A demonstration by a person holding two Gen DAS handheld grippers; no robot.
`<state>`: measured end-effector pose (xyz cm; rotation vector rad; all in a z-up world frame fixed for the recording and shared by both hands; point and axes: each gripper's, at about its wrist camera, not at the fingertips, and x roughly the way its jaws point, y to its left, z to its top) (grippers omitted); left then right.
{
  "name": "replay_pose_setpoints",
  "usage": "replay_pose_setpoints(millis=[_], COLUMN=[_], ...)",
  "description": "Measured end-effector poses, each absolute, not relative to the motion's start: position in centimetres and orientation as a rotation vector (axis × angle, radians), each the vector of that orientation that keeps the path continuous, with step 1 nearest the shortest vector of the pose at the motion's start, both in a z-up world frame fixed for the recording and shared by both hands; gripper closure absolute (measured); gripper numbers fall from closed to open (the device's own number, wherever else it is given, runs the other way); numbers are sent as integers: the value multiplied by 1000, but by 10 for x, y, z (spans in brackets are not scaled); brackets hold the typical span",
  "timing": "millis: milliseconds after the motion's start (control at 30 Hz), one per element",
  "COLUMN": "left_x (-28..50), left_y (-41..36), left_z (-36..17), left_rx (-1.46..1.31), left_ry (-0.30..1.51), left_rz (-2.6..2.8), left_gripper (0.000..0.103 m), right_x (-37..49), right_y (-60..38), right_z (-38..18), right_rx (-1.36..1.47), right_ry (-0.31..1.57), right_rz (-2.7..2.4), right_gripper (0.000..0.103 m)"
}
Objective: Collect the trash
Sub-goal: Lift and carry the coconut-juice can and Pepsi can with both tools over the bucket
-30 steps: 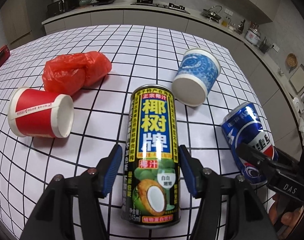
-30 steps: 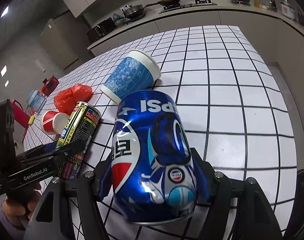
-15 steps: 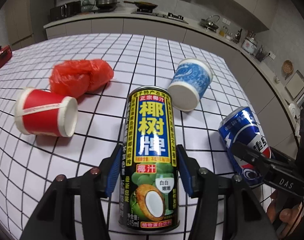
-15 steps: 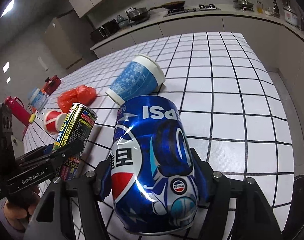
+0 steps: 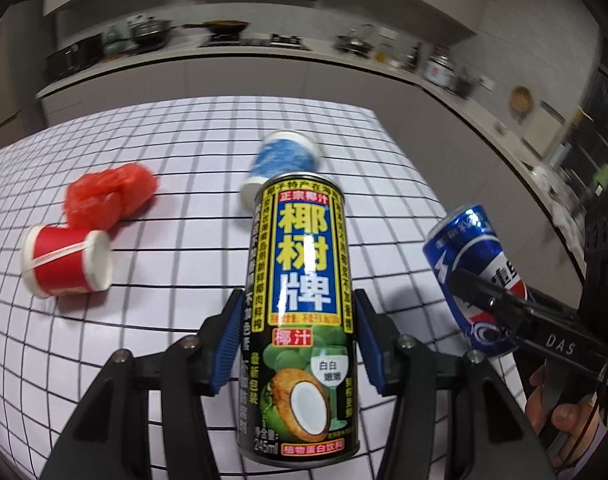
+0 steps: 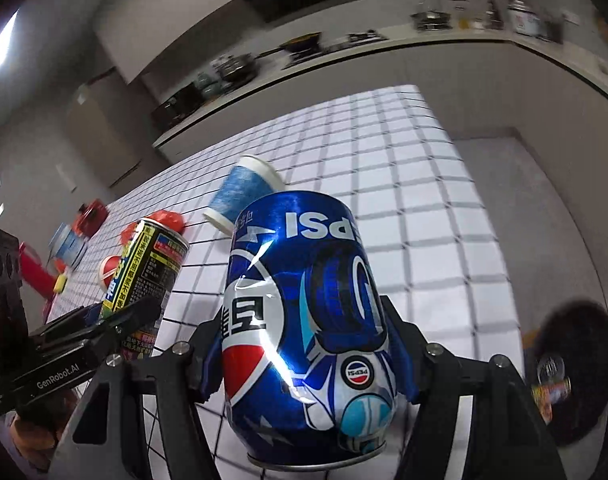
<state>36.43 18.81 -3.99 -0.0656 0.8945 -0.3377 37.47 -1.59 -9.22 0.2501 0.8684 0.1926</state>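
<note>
Clamping coconut can, Pepsi can, both tongs

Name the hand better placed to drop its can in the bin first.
Probably right. The right gripper holds the blue soda can, and the dark round bin shows just beside it. The left gripper holds the coconut drink can on the side away from it.
</note>
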Motion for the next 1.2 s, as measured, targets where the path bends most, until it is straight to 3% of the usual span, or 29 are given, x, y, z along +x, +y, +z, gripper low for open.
replay_pose_setpoints(millis=[433, 700, 967, 1200], left_x=[328, 309, 305, 311], left_y=[122, 23, -107, -174], left_z=[-33, -33, -62, -107], left_rx=[4, 40, 36, 69], left_ry=[868, 889, 1007, 1113], left_rz=[-546, -645, -684, -605], left_gripper=[49, 49, 49, 49], right_x=[288, 254, 249, 271], right_y=[-64, -164, -301, -359], right_z=[-80, -78, -109, -155], right_rx=[301, 346, 367, 362], right_ry=[836, 807, 884, 979], right_rz=[-19, -108, -191, -163], right_gripper=[35, 35, 35, 34])
